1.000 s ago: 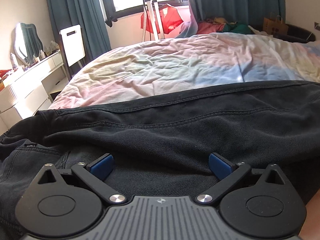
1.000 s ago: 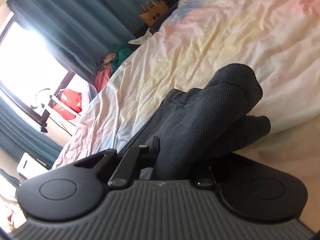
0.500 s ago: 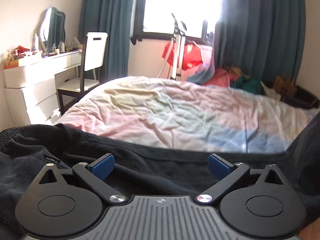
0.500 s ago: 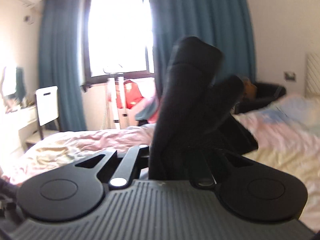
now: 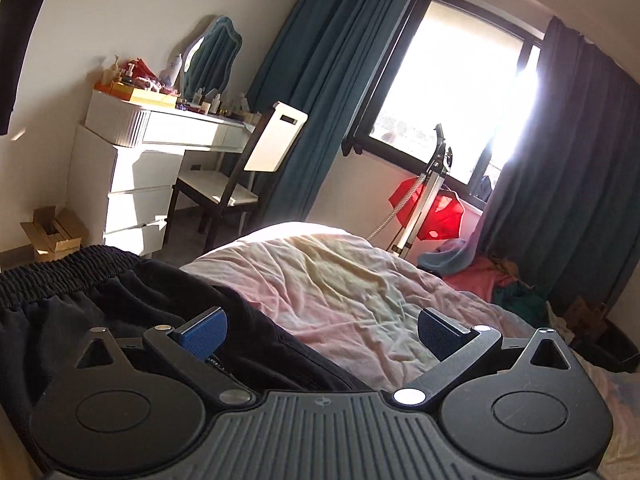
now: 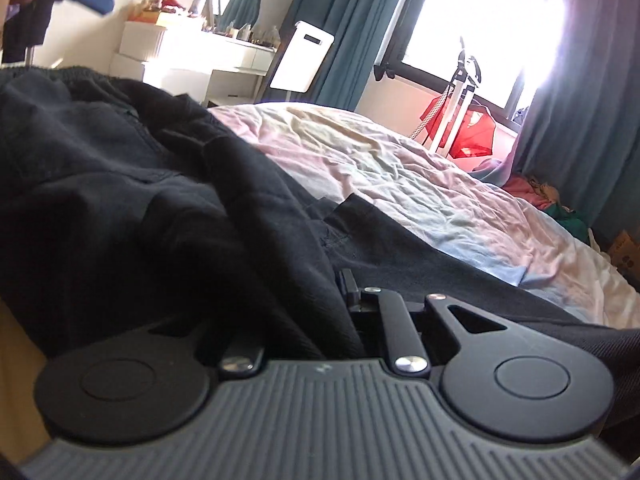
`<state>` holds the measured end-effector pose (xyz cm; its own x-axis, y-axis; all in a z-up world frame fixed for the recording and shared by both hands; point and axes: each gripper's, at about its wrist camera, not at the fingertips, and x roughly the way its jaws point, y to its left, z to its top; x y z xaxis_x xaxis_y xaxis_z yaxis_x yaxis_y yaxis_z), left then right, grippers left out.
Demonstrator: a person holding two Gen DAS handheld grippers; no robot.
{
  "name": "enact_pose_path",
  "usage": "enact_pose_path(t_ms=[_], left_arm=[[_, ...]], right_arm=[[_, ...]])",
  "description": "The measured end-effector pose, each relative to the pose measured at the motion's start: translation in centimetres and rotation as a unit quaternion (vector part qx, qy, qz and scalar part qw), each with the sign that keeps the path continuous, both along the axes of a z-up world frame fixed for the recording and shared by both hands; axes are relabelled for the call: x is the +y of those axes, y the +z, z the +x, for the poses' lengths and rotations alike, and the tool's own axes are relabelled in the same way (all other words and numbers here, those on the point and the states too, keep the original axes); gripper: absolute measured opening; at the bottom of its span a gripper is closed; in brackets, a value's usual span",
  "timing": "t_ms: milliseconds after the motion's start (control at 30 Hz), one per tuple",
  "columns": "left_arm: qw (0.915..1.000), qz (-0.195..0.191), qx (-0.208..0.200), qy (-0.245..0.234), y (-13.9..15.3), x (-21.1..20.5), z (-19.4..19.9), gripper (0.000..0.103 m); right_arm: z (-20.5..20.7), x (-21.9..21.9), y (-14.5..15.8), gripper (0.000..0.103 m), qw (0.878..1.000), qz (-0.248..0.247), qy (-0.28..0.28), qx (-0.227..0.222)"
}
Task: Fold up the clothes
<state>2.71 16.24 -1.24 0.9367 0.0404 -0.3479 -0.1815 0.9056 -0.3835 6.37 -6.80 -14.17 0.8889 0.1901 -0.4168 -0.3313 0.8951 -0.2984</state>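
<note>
Nearby, white chair (image 5: 276,148), right hand-held gripper (image 6: 340,300) pinching black trousers (image 6: 120,200), left hand-held gripper (image 5: 322,332) spread.

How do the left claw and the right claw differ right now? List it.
The left claw is open, its blue pads spread apart with nothing between them; the right claw is shut on the black trousers. The left claw's pads show plainly; the right claw's are buried in cloth. Both sit low over the trousers on the bed.

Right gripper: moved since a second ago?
Yes. The right gripper, shut on the black trousers, has swung round: the window went from far left to upper right.
</note>
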Motion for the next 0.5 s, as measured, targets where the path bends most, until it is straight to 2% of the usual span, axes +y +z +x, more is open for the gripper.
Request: enact_pose_path(t_ms=[133,233,333,400,467,500], left_arm=[[0.9997,0.006,-0.005,-0.024,-0.2,-0.8,0.2,0.102],[0.9988,0.022,-0.003,-0.044,-0.5,-1.7,0.4,0.102],[0.9968,0.043,0.009,-0.066,-1.3,-2.9,1.0,0.102],[0.9945,0.058,0.019,-0.085,-1.8,-3.8,1.2,0.102],[0.9913,0.081,0.026,-0.1,-2.3,-4.9,1.4,0.102],[0.9894,0.094,0.029,-0.106,-2.6,-5.6,1.4,0.102]], right_arm=[[-1.1,0.4,3.4,0.015,0.998,0.028,0.0,-0.053],[-1.3,2.2,3.1,0.015,0.998,0.031,0.042,-0.035],[-1.2,2.6,0.9,0.016,0.999,0.021,0.048,0.01],[-1.1,1.6,0.9,0.018,0.997,0.042,0.049,0.038],[-1.1,0.6,1.6,0.025,0.994,0.069,0.051,0.063],[-1.1,0.0,2.2,0.035,0.991,0.085,0.057,0.085]])
